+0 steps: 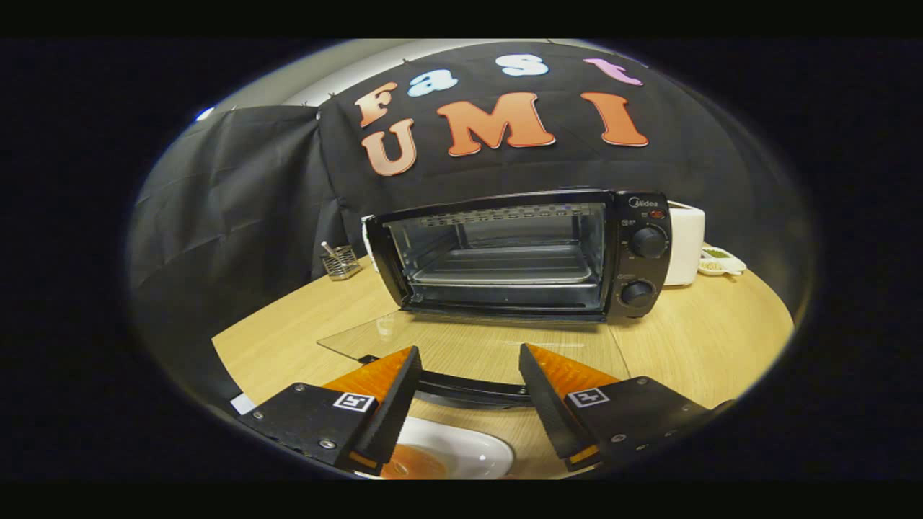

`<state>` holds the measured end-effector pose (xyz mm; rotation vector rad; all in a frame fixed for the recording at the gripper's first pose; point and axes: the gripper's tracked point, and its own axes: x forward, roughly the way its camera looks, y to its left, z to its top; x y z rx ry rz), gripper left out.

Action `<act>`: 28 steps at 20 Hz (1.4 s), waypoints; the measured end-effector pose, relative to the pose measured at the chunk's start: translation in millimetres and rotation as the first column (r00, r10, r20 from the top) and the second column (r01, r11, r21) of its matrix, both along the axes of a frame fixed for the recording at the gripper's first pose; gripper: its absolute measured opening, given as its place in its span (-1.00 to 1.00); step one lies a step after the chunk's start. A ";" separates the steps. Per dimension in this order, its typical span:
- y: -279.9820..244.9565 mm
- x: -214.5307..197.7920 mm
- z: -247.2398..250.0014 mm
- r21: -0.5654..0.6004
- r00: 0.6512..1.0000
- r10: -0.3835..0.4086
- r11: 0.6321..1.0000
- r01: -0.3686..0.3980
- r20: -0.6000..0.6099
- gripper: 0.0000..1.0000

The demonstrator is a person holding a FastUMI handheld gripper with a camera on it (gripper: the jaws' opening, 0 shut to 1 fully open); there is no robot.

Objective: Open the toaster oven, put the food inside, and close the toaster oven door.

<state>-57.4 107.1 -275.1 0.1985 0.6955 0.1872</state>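
The claw's [467,375] left finger hides part of the white plate [461,447] and its orange food [411,465]; the far-right dish's [721,261] contents are too small to tell.

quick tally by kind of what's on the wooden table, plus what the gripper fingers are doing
black toaster oven, glass door down: 1
white plates with orange food: 1
wire mesh holders: 1
white appliances: 1
small white dishes: 1
total: 5
gripper: open, empty

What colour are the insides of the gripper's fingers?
Orange, seen best in the gripper view; the fingers are open above a white plate.
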 end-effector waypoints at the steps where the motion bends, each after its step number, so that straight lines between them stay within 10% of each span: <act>1: -0.3 -1.2 -1.3 -0.003 1.000 0.001 1.000 -0.001 0.002 0.64; 14: -11.3 -21.2 -15.6 0.039 0.998 -0.038 0.998 0.040 -0.047 0.63; 28: 13.6 -87.5 10.7 0.013 0.993 0.116 0.993 -0.116 0.006 0.75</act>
